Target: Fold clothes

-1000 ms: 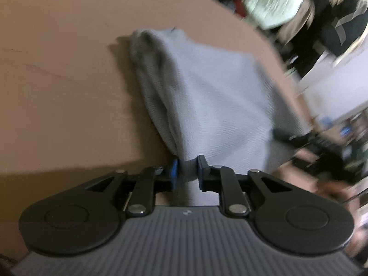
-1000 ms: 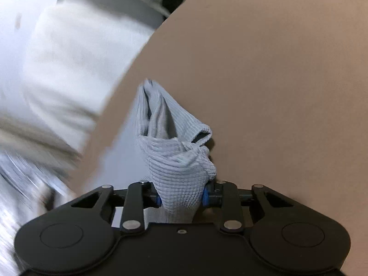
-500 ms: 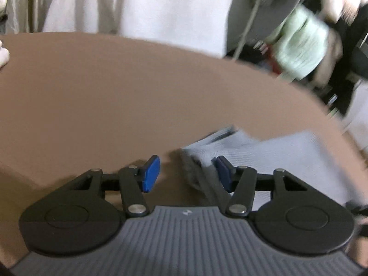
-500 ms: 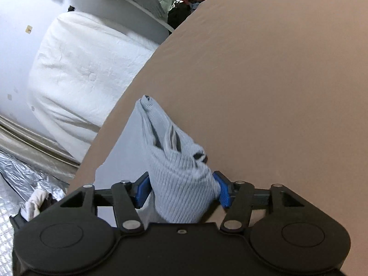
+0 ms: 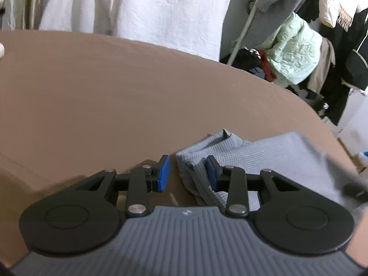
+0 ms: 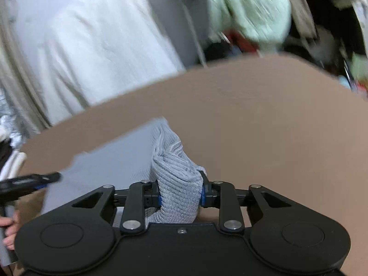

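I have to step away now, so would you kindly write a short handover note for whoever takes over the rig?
Left gripper: jaws closing around a corner of the grey garment, pads not yet pressing.
Right gripper: jaws closing on a bunched fold of the same garment.
Garment lies partly folded at the near edge of the brown table.
Left to do: secure both grips, finish folding, flatten.

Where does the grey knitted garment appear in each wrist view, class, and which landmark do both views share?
Left wrist view: grey knitted garment lies lower right on the brown table, its bunched edge between the closing left gripper jaws.
Right wrist view: lower centre, a wad between the closing right gripper pads.
Shared landmark: the white bedding beyond the table.
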